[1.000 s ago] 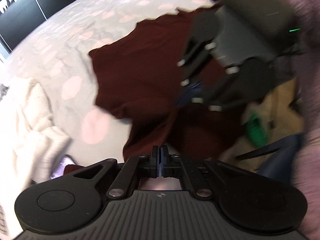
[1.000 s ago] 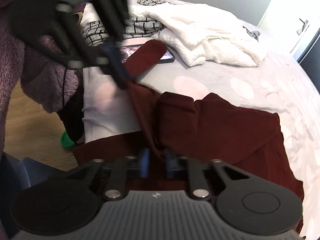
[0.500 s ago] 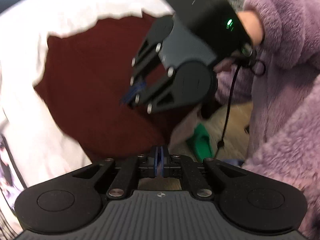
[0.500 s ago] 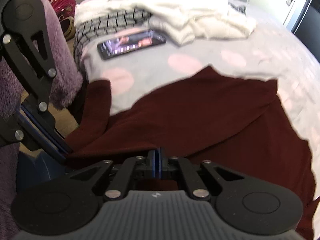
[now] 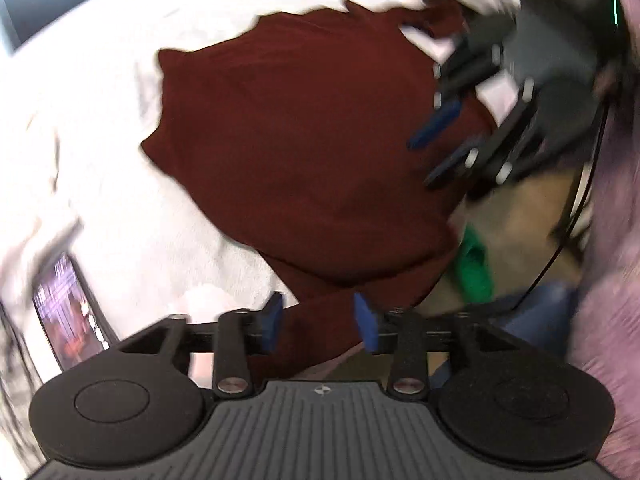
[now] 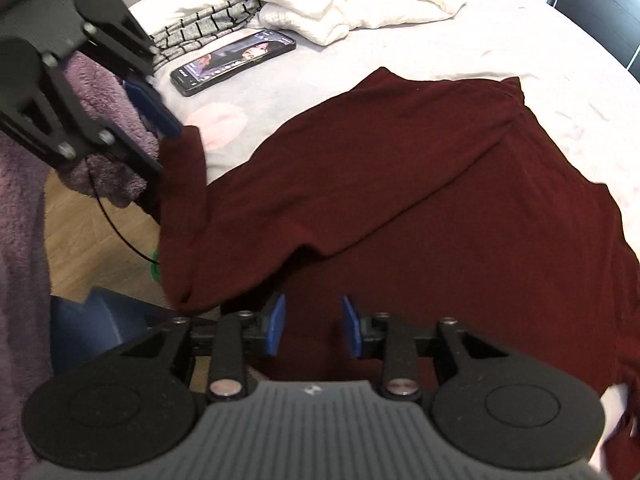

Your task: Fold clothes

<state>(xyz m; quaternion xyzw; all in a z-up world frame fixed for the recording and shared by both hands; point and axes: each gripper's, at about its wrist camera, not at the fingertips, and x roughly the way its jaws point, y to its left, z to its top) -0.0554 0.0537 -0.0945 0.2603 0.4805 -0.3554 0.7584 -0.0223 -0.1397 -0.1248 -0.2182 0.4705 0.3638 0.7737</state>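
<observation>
A dark red garment point(image 6: 420, 184) lies spread on the bed, one part hanging over the near edge; it also shows in the left wrist view point(image 5: 304, 140). My left gripper point(image 5: 320, 322) is open, its blue pads either side of the garment's near edge, gripping nothing. My right gripper point(image 6: 312, 326) is open over the garment's near edge, holding nothing. The right gripper also shows at upper right of the left wrist view point(image 5: 444, 148), blurred. The left gripper shows at upper left of the right wrist view point(image 6: 156, 120), beside the hanging red part.
A phone point(image 6: 234, 62) lies on the pale spotted bedcover point(image 6: 520, 40) beyond the garment. White clothes point(image 6: 352, 8) and a grey checked garment point(image 6: 200, 32) are piled at the far side. A green object point(image 5: 474, 268) lies on the wooden floor point(image 6: 88, 240).
Both grippers have opened and let go of the red garment. The garment now lies flatter and more spread on the bed. The two grippers have moved apart.
</observation>
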